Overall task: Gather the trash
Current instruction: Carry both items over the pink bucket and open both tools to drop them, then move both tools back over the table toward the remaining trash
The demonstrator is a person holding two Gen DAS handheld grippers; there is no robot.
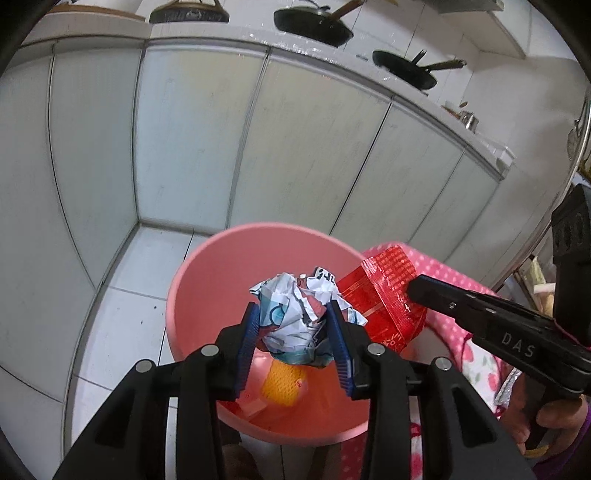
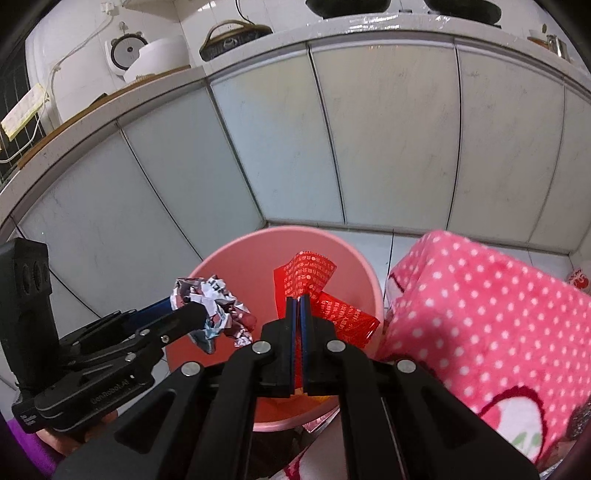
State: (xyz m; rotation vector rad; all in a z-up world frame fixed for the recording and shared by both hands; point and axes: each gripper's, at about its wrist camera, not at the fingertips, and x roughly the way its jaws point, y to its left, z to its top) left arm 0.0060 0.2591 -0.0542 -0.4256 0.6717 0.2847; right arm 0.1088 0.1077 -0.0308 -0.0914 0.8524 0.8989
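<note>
A pink bin point(image 1: 184, 288) stands on the tiled floor below both grippers. My left gripper point(image 1: 293, 312) hangs over its mouth, blue pads pressed on either side of a crumpled printed paper ball point(image 1: 295, 291). From the right, my right gripper point(image 1: 413, 288) reaches in with a shiny red wrapper point(image 1: 376, 295). In the right wrist view its pads point(image 2: 299, 301) are shut flat on that red wrapper point(image 2: 306, 273), which sticks out above the bin point(image 2: 240, 266). The left gripper point(image 2: 192, 310) and its paper ball point(image 2: 214, 299) are at the bin's left rim. An orange net-like item point(image 1: 284, 384) lies inside the bin.
A pink polka-dot cloth point(image 2: 480, 314) covers something right of the bin, close to its rim. Pale cabinet doors point(image 1: 295, 140) stand behind, under a counter with black pans point(image 1: 314, 24) and a white cooker point(image 2: 147, 55). White floor tiles point(image 1: 122, 314) lie left of the bin.
</note>
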